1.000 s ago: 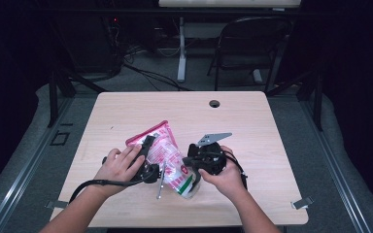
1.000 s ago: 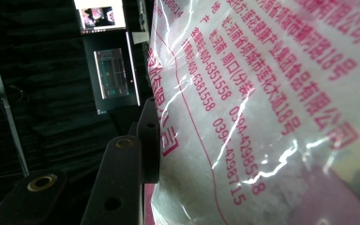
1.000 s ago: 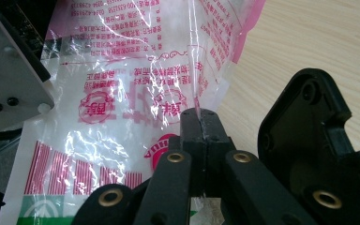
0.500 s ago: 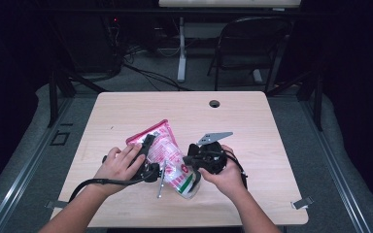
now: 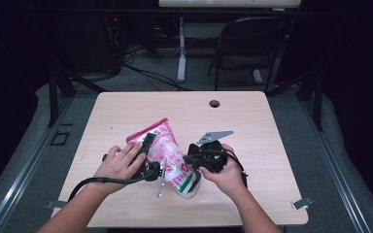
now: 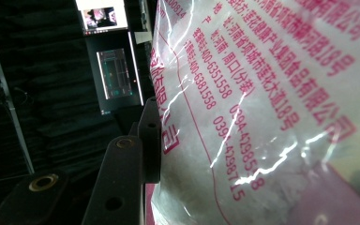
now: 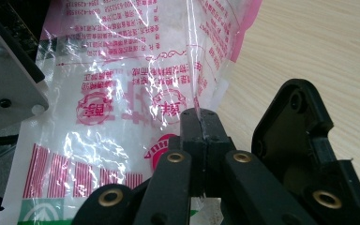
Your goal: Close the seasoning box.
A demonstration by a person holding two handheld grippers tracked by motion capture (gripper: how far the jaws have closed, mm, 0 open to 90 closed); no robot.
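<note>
A clear plastic bag (image 5: pixel 167 154) with pink and red print and white contents is held over the wooden table (image 5: pixel 272 145) near its front edge, between my two grippers. My left gripper (image 5: pixel 150 154) is shut across the bag's bulk. In the left gripper view one black finger (image 6: pixel 149 140) presses against the bag (image 6: pixel 262 117), and the other finger is hidden behind it. My right gripper (image 5: pixel 190 162) is shut on a thin seam of the bag (image 7: pixel 122 93). Its fingertips (image 7: pixel 200 124) meet with the film pinched between them.
A round cable hole (image 5: pixel 214 103) sits near the table's far edge. A black folding chair (image 5: pixel 252 43) and cables stand on the floor behind the table. Bare tabletop stretches to the far side and to the right (image 7: pixel 309 42).
</note>
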